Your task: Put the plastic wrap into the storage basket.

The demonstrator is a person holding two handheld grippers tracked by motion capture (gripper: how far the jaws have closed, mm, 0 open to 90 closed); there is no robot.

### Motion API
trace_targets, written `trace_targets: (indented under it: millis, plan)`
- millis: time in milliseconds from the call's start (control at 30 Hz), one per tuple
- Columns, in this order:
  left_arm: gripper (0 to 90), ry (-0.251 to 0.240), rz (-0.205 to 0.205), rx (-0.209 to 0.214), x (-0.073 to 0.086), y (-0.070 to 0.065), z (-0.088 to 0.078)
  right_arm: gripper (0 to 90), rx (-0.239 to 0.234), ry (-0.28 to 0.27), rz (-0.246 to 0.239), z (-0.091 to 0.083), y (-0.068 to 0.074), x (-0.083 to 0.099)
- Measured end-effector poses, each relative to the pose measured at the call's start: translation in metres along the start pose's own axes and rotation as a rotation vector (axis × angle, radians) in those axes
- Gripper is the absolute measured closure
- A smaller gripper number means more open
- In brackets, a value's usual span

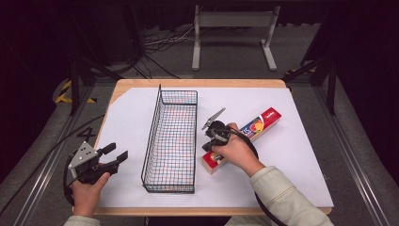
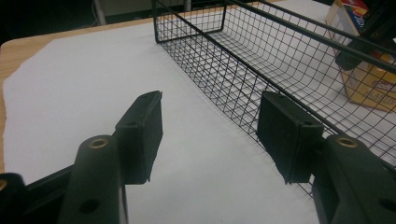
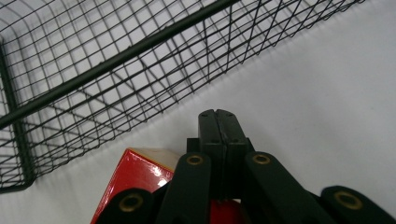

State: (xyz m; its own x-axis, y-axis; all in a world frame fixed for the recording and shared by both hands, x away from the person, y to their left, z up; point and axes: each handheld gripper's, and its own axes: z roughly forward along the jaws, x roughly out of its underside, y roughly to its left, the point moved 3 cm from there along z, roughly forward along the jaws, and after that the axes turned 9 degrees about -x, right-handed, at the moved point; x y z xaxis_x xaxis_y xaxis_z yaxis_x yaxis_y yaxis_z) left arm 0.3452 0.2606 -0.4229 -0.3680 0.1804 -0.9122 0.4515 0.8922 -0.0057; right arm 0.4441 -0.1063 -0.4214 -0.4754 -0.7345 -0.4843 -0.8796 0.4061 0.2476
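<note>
I have the long red printed cardboard box (image 1: 245, 134) lying flat on the white surface (image 1: 291, 150), just right of the black wire basket (image 1: 171, 141). Its long axis runs diagonally, near end toward me, far end up-right. I judge it light, stiff, with a slick glossy skin; best pinched across its narrow width near mid-length. My right hand-held gripper (image 3: 218, 122) sits closed and empty over its near end. My left hand-held gripper (image 1: 115, 157) waits with jaws wide.
</note>
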Motion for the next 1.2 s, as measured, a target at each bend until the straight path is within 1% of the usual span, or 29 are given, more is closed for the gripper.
trace_targets:
  millis: [167, 233, 267, 333, 400, 533, 600, 800, 867, 967, 1033, 1100, 1167, 1200]
  plan:
    - [41.0, -0.002, 0.001, 0.003, 0.000, -0.001, 0.001, 90.0, -0.071, 0.059, 0.014, -0.009, 0.006, 0.007]
    - [41.0, -0.001, 0.005, 0.001, 0.000, -0.001, 0.000, 90.0, -0.080, 0.091, 0.008, -0.012, 0.009, 0.009]
    - [41.0, 0.000, 0.001, 0.002, 0.000, -0.001, 0.001, 90.0, -0.074, 0.117, -0.001, -0.012, 0.011, 0.012]
    - [41.0, 0.000, 0.001, 0.002, 0.000, -0.001, 0.001, 90.0, -0.066, 0.126, -0.004, -0.013, 0.011, 0.013]
    - [41.0, -0.001, 0.003, 0.002, -0.001, -0.002, 0.001, 90.0, -0.075, 0.123, 0.003, -0.014, 0.012, 0.018]
    - [41.0, 0.001, 0.007, 0.006, -0.001, -0.002, 0.002, 90.0, -0.078, 0.125, 0.004, -0.014, 0.013, 0.022]
    - [40.9, 0.002, 0.009, 0.006, -0.001, -0.002, 0.002, 90.0, -0.080, 0.136, 0.005, -0.014, 0.014, 0.024]
    - [40.8, 0.001, 0.001, 0.005, 0.000, -0.001, 0.002, 90.0, -0.101, 0.219, -0.009, -0.015, 0.018, 0.029]
    - [40.8, 0.001, 0.003, 0.007, -0.001, -0.001, 0.002, 90.0, -0.114, 0.232, 0.002, -0.015, 0.019, 0.032]
    - [40.8, 0.000, 0.002, 0.007, -0.001, -0.002, 0.002, 90.0, -0.129, 0.271, -0.001, -0.016, 0.021, 0.037]
    - [40.8, 0.002, 0.003, 0.008, -0.001, -0.002, 0.002, 90.0, -0.132, 0.298, -0.001, -0.017, 0.022, 0.041]
    - [40.8, 0.000, 0.002, 0.009, -0.001, -0.002, 0.002, 90.0, -0.135, 0.336, 0.000, -0.018, 0.023, 0.045]
    - [40.8, 0.000, 0.003, 0.008, -0.001, -0.002, 0.002, 90.0, -0.125, 0.369, 0.008, -0.019, 0.023, 0.050]
    - [40.8, 0.000, 0.003, 0.008, -0.001, -0.002, 0.002, 90.0, -0.125, 0.369, 0.008, -0.019, 0.023, 0.050]
